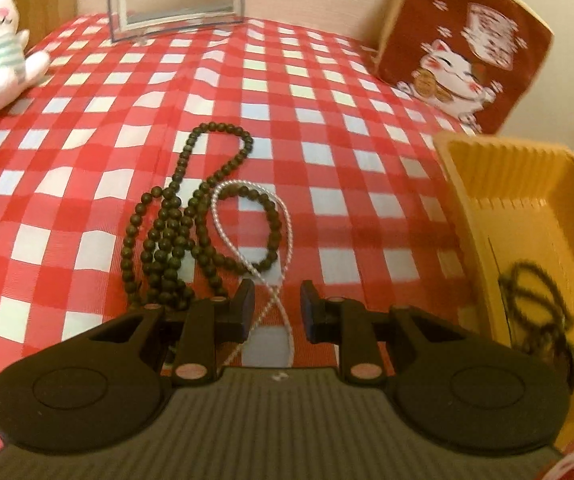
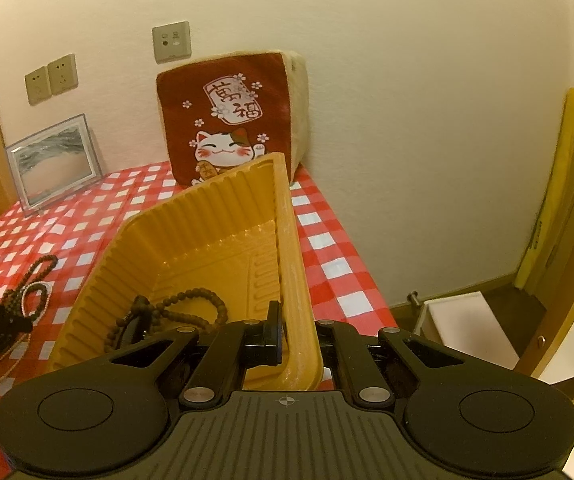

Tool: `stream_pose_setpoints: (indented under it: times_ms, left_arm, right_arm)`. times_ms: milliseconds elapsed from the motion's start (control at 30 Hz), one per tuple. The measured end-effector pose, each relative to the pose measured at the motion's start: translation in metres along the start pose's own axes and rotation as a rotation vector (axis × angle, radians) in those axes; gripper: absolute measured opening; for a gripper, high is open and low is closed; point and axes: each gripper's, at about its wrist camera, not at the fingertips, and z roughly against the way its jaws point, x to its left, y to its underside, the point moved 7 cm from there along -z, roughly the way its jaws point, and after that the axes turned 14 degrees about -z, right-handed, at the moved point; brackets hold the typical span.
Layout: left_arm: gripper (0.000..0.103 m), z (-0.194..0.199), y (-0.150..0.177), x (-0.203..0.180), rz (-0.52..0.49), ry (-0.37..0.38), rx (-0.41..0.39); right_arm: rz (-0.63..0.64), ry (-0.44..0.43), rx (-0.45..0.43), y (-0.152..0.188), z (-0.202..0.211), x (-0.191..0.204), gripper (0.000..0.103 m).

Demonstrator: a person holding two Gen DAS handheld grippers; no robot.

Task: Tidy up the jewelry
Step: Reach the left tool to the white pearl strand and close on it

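We are partway through — some dark beads point(image 2: 191, 300) already lie in the yellow tray point(image 2: 207, 216), its rim pinched by our right gripper point(image 2: 297, 340), while our left gripper point(image 1: 277, 308), jaws parted, straddles the pearl strand point(image 1: 227, 236) beside the dark bead necklace point(image 1: 175, 232) on the checked cloth point(image 1: 87, 128).

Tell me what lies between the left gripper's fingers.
In the left wrist view, the left gripper is open, with the white bead strand crossing on the checked cloth between its fingers. Dark beads lie left.

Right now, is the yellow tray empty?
No. The yellow tray already holds dark bead strands, seen in both wrist views.
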Motion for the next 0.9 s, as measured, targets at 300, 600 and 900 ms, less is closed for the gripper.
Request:
stream_pose_setpoints:
  times_ms: [300,600,900]
  left_arm:
    - [0.01,-0.012,-0.005,0.01,0.076,-0.001,0.008]
    - [0.0,0.003,-0.006,0.007,0.068,0.024,-0.025]
    - [0.0,0.041,-0.002,0.011,0.046,0.05,-0.063]
  right_arm:
    - [0.0,0.002,0.001,-0.001,-0.001,0.001,0.005]
    - [0.002,-0.002,0.0,-0.001,-0.003,0.001,0.005]
    - [0.002,-0.004,-0.005,-0.002,-0.003,0.003,0.005]
